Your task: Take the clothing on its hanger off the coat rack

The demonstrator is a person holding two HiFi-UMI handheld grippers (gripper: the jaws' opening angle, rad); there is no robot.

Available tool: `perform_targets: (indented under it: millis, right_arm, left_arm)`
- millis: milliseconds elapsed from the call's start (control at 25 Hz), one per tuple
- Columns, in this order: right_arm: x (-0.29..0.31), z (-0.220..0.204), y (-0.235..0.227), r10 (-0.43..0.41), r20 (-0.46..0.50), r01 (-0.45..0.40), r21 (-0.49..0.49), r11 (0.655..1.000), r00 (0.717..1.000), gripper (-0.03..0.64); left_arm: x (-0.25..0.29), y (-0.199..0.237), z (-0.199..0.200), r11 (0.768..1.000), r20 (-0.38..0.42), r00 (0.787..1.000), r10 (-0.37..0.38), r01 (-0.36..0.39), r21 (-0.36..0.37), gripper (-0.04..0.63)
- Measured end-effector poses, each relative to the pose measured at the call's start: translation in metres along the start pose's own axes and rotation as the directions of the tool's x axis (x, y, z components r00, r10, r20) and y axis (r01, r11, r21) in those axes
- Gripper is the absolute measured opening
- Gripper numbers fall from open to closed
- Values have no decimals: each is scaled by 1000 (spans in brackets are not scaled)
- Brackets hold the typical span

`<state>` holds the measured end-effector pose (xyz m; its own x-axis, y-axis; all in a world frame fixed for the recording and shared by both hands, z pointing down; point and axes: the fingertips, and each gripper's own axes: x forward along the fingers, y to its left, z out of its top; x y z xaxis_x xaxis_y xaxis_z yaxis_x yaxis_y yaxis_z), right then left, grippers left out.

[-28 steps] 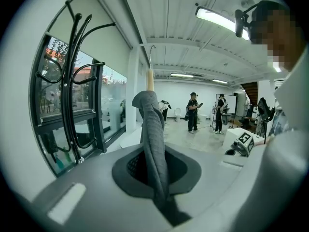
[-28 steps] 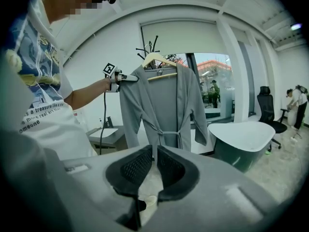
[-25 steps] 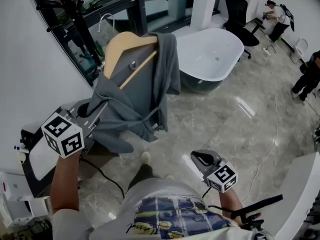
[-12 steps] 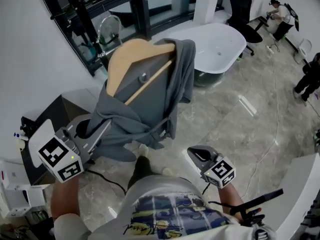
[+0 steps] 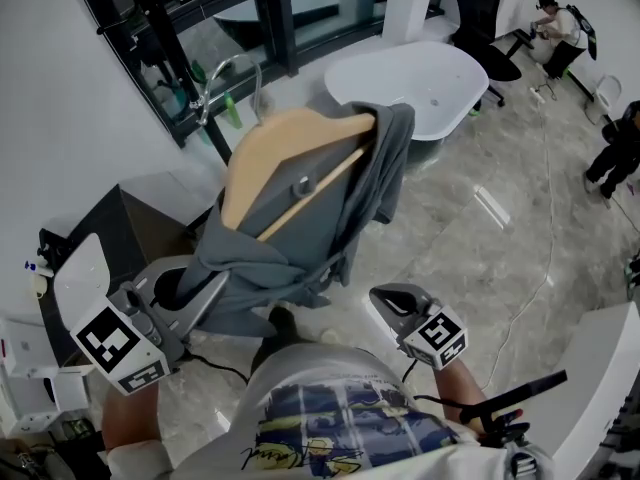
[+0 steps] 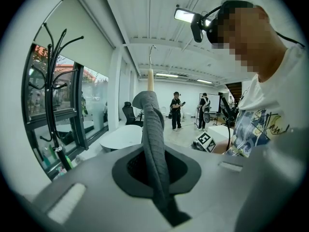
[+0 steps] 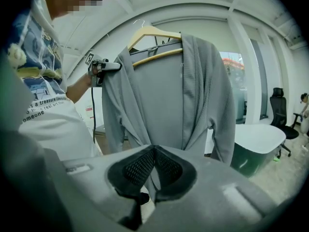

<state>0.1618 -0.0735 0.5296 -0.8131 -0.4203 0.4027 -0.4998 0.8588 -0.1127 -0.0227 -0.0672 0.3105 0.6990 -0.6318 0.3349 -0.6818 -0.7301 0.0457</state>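
A grey garment (image 5: 300, 228) hangs on a wooden hanger (image 5: 290, 148), free in the air in front of me. My left gripper (image 5: 205, 293) is shut on a fold of the garment's lower left side; in the left gripper view the cloth (image 6: 155, 149) runs up from between the jaws to the hanger's metal hook (image 6: 151, 52). The black coat rack (image 5: 150, 13) stands at the upper left, apart from the hanger, and shows as bare prongs (image 6: 48, 76) by the window. My right gripper (image 5: 385, 300) is shut and empty, low on the right, facing the garment (image 7: 169, 95) from a short way off.
A white bathtub (image 5: 410, 73) stands behind the garment. A dark cabinet (image 5: 130, 228) and white equipment sit at my left. A black office chair (image 5: 480, 18) and people (image 5: 620, 148) are at the far right. A cable (image 5: 535, 298) trails over the marble floor.
The hanger with the garment has moved right and nearer to me, away from the rack. My left gripper came down and back with it. The right gripper has barely shifted.
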Motion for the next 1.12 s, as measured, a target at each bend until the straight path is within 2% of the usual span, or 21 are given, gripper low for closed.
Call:
perform_targets:
  millis: [640, 1120]
  right_arm:
    - [11, 21, 3, 20, 19, -19, -44, 999, 1000, 2]
    - [13, 19, 11, 20, 24, -19, -49, 999, 1000, 2]
  left_arm:
    - [-7, -20, 7, 998, -10, 999, -53, 53, 25, 6]
    - [-15, -29, 4, 997, -17, 997, -70, 71, 39, 6]
